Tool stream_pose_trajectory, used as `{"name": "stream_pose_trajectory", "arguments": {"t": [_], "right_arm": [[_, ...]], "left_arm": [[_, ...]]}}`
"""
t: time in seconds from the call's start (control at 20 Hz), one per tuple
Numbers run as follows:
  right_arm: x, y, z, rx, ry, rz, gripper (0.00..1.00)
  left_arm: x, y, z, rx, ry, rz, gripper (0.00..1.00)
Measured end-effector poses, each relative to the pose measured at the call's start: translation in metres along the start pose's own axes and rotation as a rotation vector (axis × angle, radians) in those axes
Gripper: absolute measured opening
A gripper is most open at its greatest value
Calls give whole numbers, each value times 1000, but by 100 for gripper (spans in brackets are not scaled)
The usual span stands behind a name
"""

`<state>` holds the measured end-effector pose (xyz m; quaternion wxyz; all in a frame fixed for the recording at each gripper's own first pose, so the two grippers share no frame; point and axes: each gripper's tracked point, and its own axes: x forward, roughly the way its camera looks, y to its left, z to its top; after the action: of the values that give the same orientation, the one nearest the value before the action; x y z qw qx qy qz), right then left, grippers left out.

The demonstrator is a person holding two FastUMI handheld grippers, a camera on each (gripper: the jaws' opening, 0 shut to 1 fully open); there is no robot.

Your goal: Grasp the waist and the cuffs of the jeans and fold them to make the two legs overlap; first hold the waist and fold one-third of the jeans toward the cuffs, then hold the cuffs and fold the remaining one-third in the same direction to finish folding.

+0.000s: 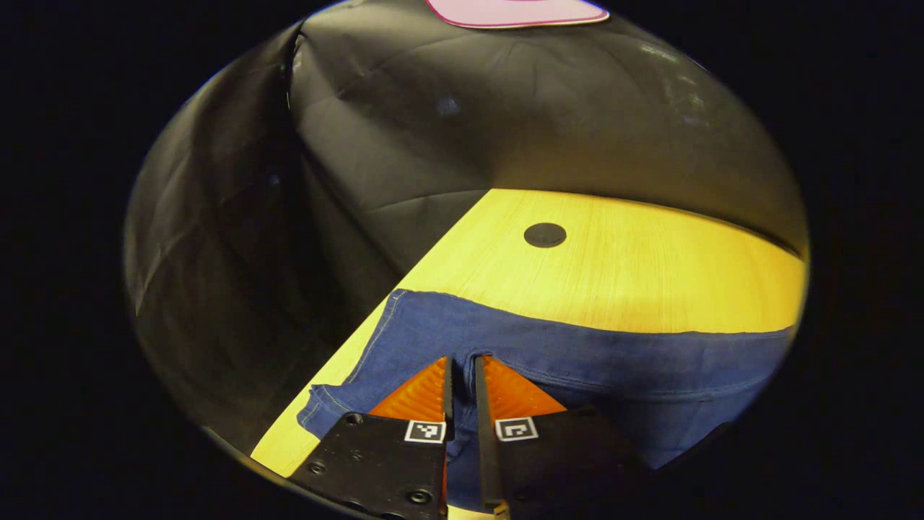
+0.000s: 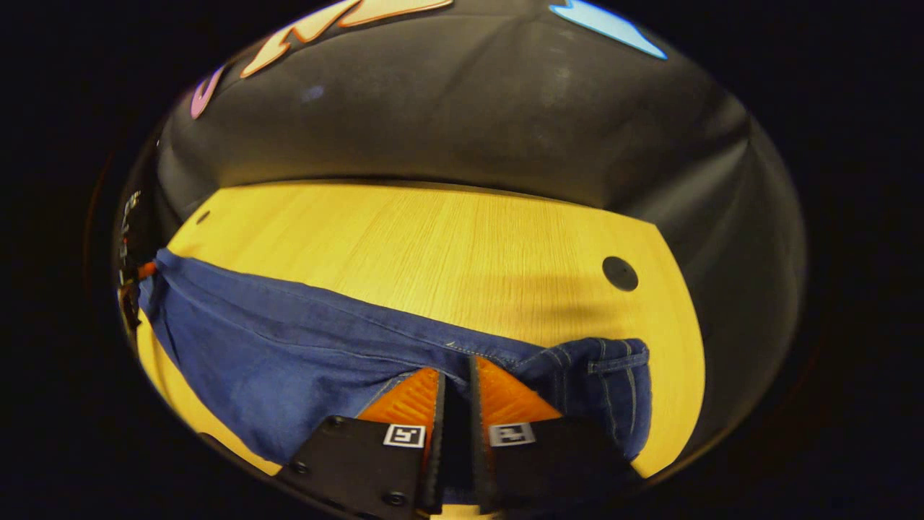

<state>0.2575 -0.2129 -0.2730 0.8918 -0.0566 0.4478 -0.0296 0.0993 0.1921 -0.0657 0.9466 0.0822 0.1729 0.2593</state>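
Left gripper (image 1: 462,372): fingers nearly together, pinching denim near the cuff end, probably to carry one leg over the other.
Right gripper (image 2: 456,383): fingers narrow, clamped on the fabric edge by the waist.
Jeans (image 2: 303,347): stretched lengthwise between the two grips, lying along the near side of the table (image 2: 447,238).
Cuff corner (image 1: 325,408): close to the table's left edge.
Open room: bare wood beyond the jeans, except a dark round hole (image 1: 545,235); the black wall lies behind.
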Motion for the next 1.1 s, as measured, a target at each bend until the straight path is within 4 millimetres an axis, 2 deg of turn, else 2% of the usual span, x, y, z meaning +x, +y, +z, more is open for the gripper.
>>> {"name": "stream_pose_trajectory", "arguments": {"t": [0.05, 0.1, 0.15, 0.2, 0.25, 0.3, 0.4, 0.55, 0.65, 0.75, 0.8, 0.9, 1.0, 1.1], "right_arm": [[-9, 1, 2, 14, -9, 26, 42], [-19, -1, 7, 23, -24, 39, 61], [-30, -8, 12, 33, -47, 41, 80], [-40, -16, 17, 47, -68, 34, 99], [-50, -24, 19, 63, -83, 28, 96], [-60, -36, 20, 80, -94, 17, 96], [-76, -67, 7, 104, -89, -10, 96], [-90, -111, -21, 161, -46, -52, 98], [-88, -131, -35, 208, -27, -56, 95], [-79, -140, -55, 237, 10, -44, 95], [-74, -142, -66, 240, 31, -40, 99], [-69, -142, -82, 243, 59, -37, 99], [-60, -136, -91, 251, 68, -18, 95], [-55, -135, -96, 262, 63, -13, 99]], "left_arm": [[-14, -4, 13, -9, -17, -11, 5], [-28, -4, 27, -19, -43, -21, 37], [-46, 5, 37, -23, -68, -23, 68], [-47, 3, 42, -24, -86, -29, 100], [-73, 4, 53, -27, -105, -43, 95], [-89, 5, 59, -28, -128, -56, 96], [-112, 7, 56, -23, -147, -75, 95], [-136, 5, 50, -16, -158, -100, 96], [-143, 9, 50, 2, -175, -71, 96], [-155, 8, 41, 3, -165, -64, 96], [-158, 6, 38, -7, -160, -72, 96], [-165, -1, 28, -27, -146, -83, 96], [-173, -9, 21, -55, -145, -110, 96], [-183, -20, 16, -72, -147, -139, 96]]}}
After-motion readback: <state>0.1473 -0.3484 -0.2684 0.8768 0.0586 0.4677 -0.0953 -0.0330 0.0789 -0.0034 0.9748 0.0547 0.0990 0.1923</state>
